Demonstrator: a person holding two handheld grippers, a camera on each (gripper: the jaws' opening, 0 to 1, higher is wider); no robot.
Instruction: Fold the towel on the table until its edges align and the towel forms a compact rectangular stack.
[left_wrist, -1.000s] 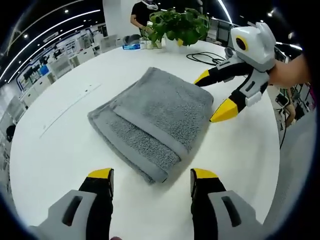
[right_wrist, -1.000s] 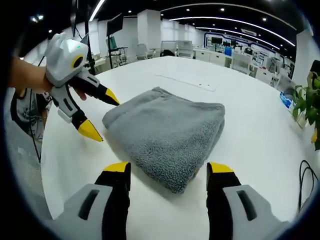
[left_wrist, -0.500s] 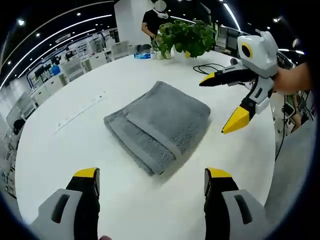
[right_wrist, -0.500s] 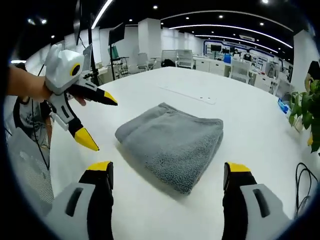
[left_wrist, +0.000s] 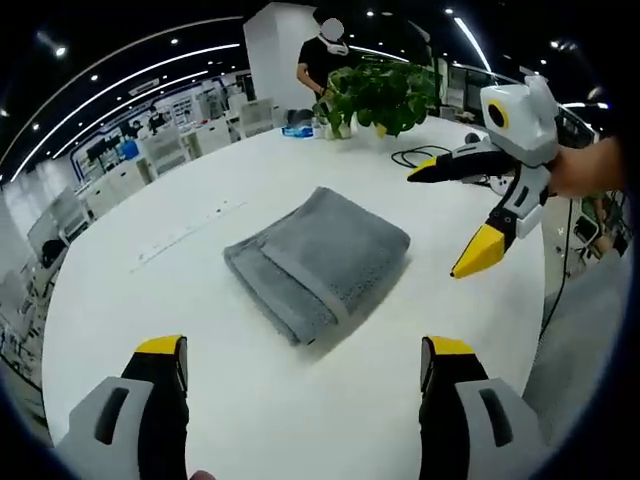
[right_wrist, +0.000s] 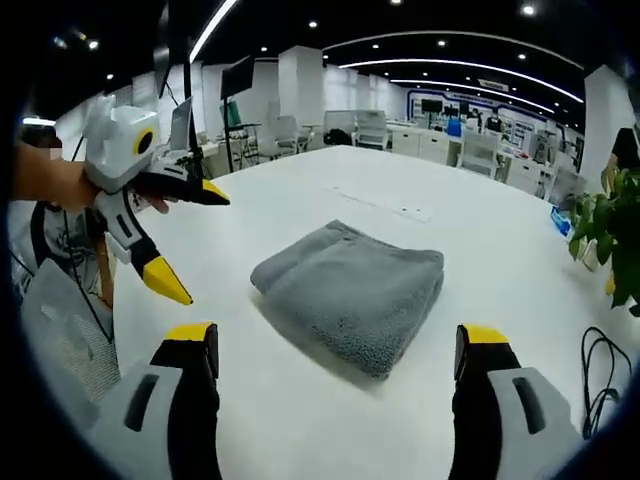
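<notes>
Lying folded on the white tabletop (left_wrist: 130, 330), a grey towel (left_wrist: 318, 260); my left gripper (left_wrist: 305, 358) and right gripper (right_wrist: 340, 345) hold jaws wide apart, empty.

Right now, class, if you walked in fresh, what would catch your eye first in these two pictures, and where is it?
The grey towel, folded into a compact stack, lies mid-way across the white table. Beside it in the left gripper view hangs the right gripper, open, its yellow-tipped jaws spread above the table. A leafy plant stands at the table's far edge.
</notes>
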